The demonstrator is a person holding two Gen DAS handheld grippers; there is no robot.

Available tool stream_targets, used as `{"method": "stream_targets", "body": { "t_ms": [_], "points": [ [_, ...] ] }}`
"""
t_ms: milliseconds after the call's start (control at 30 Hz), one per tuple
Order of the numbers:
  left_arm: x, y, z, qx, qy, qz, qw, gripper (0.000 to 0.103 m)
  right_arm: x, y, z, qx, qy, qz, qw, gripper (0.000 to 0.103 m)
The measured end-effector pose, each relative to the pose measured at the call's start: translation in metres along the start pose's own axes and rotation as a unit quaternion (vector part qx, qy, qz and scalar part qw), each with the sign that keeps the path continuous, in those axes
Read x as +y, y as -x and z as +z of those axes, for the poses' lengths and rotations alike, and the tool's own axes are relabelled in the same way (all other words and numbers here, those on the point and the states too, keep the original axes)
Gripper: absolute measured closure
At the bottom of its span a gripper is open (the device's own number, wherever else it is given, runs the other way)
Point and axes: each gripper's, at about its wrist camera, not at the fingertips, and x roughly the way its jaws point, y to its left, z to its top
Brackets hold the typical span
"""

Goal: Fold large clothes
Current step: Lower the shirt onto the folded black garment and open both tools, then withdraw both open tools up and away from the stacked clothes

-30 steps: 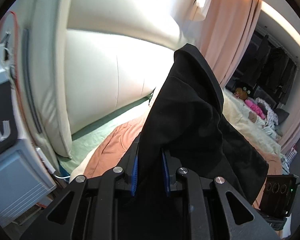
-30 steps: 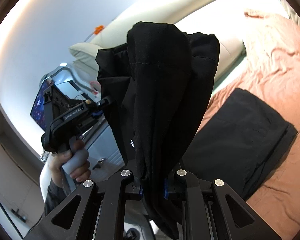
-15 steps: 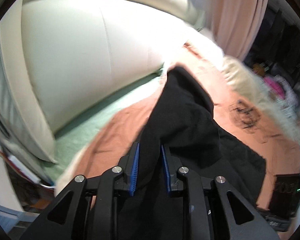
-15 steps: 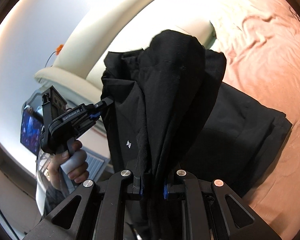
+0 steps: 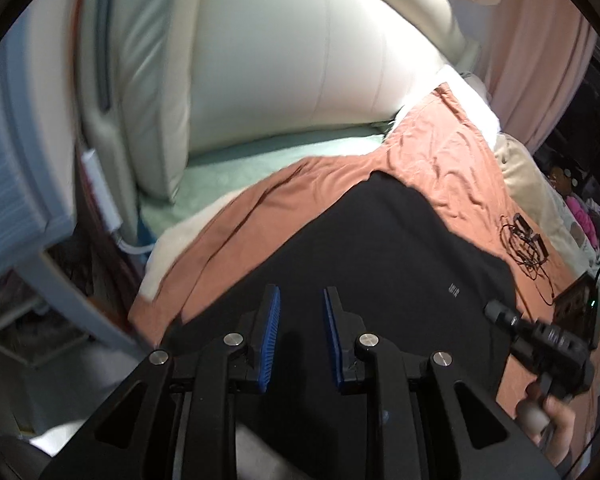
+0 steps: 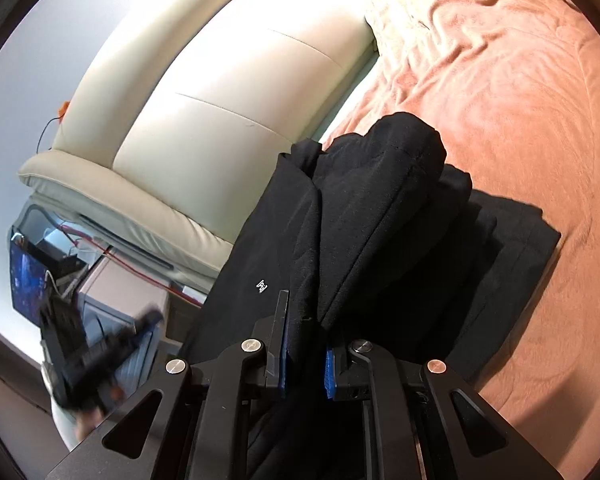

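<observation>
A large black garment (image 5: 400, 260) with a small white logo lies spread over the salmon blanket (image 5: 440, 148). My left gripper (image 5: 302, 290) points down at its near edge with the jaws slightly apart. Black cloth shows behind the gap, and whether any is pinched is hidden. In the right wrist view the garment (image 6: 360, 220) rises bunched out of my right gripper (image 6: 306, 320), which is shut on it. It droops onto a folded black piece (image 6: 520, 248) on the bed. The right gripper (image 5: 494, 308) shows at the garment's right edge, and the left gripper (image 6: 152, 318) is blurred at the lower left.
A cream padded headboard (image 5: 300, 60) stands behind the bed. A tangle of cables (image 5: 524, 240) and a black device (image 5: 580, 312) lie on the blanket to the right. A pale bedside cabinet (image 5: 12, 180) stands left of the bed, and a lit screen (image 6: 26, 280) is beside it.
Both grippers have come down toward the bed. The garment, held up in the air before, now lies spread on the blanket in the left view, with no fold standing up between the left jaws.
</observation>
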Motion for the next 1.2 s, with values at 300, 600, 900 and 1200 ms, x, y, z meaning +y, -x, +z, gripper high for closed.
{"method": "stream_targets", "body": {
  "t_ms": [300,600,900,1200],
  "points": [
    [0.009,-0.005,-0.044,0.013,0.019,0.003,0.9997,0.080,-0.029,-0.010,-0.001,0.013,-0.018,-0.042,0.999,0.076],
    [-0.018,0.010,-0.049,0.007,0.006,-0.017,0.9998,0.080,-0.017,0.034,-0.002,-0.007,0.009,-0.091,0.996,0.050],
    [-0.056,-0.019,-0.038,0.022,-0.017,0.018,0.9994,0.080,0.052,0.031,-0.005,0.002,0.137,-0.059,0.989,0.047],
    [-0.078,-0.035,-0.057,0.051,-0.046,0.021,0.9974,0.080,0.032,-0.011,-0.012,0.043,0.163,-0.154,0.974,0.055]
  ]
}}
